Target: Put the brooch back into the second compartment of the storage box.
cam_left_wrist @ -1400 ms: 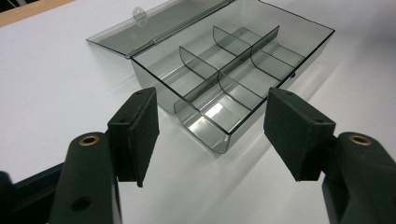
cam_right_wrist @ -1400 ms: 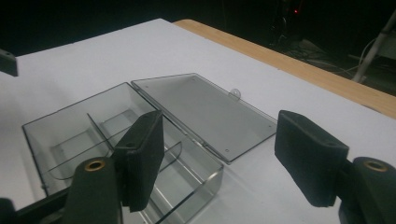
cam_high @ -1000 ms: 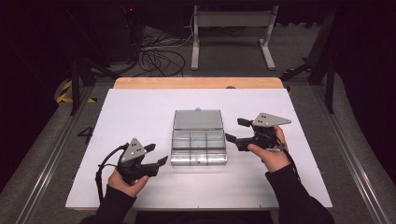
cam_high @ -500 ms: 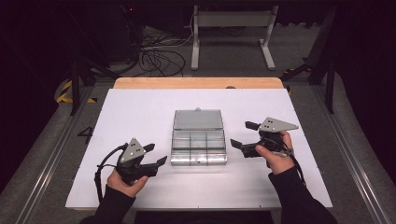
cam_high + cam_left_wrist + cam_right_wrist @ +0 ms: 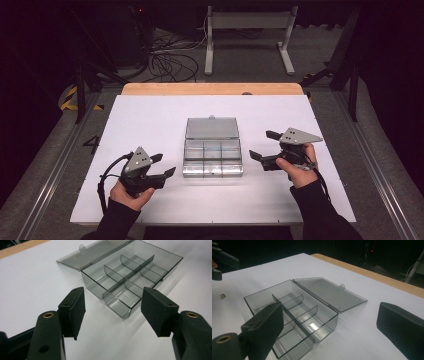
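The clear compartment box (image 5: pixel 213 150) sits at frame centre, lid (image 5: pixel 212 128) flat behind it, 6 cells empty. The left gripper (image 5: pixel 162 166) and right gripper (image 5: pixel 261 146) flank it, jaws wide, holding nothing. Approach level; thin walls likely slide on the white table (image 5: pixel 150 115). Beyond it, cables (image 5: pixel 167 62) cross dark floor.

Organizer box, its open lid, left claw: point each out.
organizer box (image 5: pixel 213 161): high view, centre divider of the tray.
lid (image 5: pixel 332 293): right gripper view, middle of the flat open panel.
left claw (image 5: pixel 163 165): high view, midway between its two tips.
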